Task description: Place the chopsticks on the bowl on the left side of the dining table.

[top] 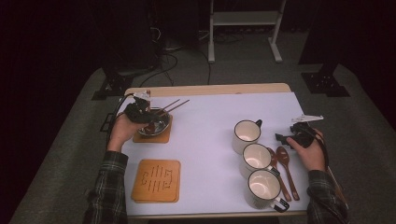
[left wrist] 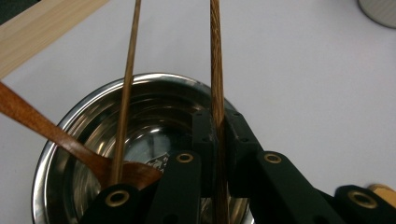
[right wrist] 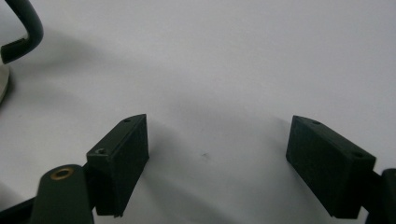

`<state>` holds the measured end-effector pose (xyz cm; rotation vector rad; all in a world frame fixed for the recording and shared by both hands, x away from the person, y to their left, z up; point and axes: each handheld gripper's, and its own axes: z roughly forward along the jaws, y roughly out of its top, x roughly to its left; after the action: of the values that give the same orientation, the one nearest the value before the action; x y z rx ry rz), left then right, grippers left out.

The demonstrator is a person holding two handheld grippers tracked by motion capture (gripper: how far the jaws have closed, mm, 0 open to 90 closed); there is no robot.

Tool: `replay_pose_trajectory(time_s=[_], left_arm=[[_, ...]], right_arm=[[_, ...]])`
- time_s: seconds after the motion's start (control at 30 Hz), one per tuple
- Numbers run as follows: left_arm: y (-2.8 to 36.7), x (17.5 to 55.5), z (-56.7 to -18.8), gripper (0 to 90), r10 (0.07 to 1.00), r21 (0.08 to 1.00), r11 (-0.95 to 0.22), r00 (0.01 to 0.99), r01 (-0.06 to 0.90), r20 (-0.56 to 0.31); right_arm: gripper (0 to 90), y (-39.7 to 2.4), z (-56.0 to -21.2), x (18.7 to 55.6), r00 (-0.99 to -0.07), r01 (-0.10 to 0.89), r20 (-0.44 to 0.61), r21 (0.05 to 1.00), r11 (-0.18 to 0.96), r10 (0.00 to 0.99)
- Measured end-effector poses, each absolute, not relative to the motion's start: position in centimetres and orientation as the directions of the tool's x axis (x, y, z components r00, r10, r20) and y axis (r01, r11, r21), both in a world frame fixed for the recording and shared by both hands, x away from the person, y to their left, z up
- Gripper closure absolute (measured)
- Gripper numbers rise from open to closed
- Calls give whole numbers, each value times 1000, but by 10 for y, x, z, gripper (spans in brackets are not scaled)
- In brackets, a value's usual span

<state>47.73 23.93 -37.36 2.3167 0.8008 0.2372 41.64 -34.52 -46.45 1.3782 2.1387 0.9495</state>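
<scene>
My left gripper (top: 140, 112) hovers over a steel bowl (top: 159, 125) at the table's left. In the left gripper view its jaws (left wrist: 217, 121) are shut on a dark wooden chopstick (left wrist: 215, 56) that points away over the bowl's rim (left wrist: 93, 100). A second, lighter chopstick (left wrist: 128, 70) and a brown wooden spoon (left wrist: 56, 135) rest in the bowl. My right gripper (top: 285, 138) sits low at the right of the table, beside the mugs. Its jaws (right wrist: 217, 149) stand wide open over the bare white surface, with a mug's dark handle (right wrist: 28, 32) off to the left.
The bowl stands on a wooden coaster (top: 152, 137). A second coaster (top: 156, 180) lies near the front left. Three white mugs (top: 256, 158) line up at the right, with two wooden spoons (top: 285, 163) beside them. A white mat (top: 210, 116) covers the table.
</scene>
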Motion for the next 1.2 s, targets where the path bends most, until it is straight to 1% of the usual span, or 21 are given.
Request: replay_pose_trajectory(time_s=[0.4, 1.0, 1.2], left_arm=[[248, 484, -392, 840, 639, 607, -602, 769, 519, -25], [256, 488, -401, 840, 659, 623, -577, 751, 529, -27], [256, 489, -403, 840, 663, 616, -580, 748, 533, -23]], right_arm=[[195, -345, -465, 416, -419, 620, 15, 736, 274, 908], [194, -345, -465, 417, -419, 620, 15, 736, 274, 908], [195, -345, -465, 416, -419, 619, 15, 736, 273, 908]])
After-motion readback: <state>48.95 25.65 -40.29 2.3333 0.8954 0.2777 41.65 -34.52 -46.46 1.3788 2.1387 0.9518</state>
